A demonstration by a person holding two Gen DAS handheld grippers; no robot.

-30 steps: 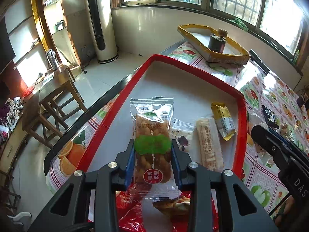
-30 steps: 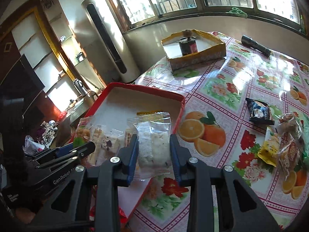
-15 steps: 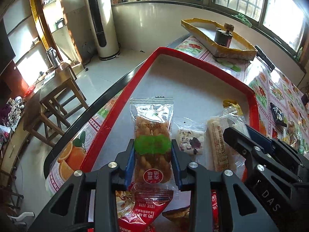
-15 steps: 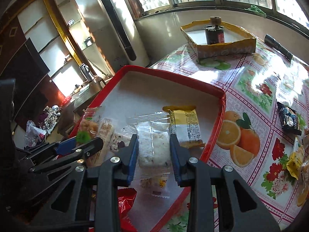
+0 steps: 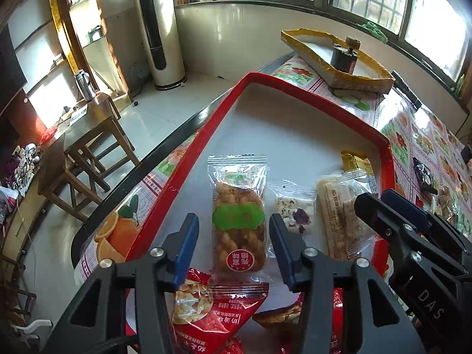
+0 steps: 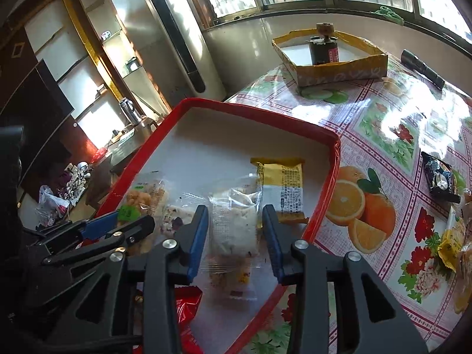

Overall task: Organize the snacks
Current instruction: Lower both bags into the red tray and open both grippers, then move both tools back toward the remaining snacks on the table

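A red-rimmed tray holds a row of snacks. My left gripper is open; a twisted-pastry pack with a green label lies flat in the tray between its fingers, untouched. My right gripper is open around a clear pack of white rice cake lying in the tray. A nougat pack, a long biscuit pack and a yellow pack lie alongside. Red packs lie at the tray's near end.
A yellow cardboard box with a dark can stands at the table's far end. A black torch, a black snack pack and several more snacks lie on the flowered tablecloth to the right. The table edge drops off left of the tray.
Both grippers have opened and let go of their packs, which now lie in the tray. The right gripper moved over the tray and lowered the rice cake beside the yellow pack.
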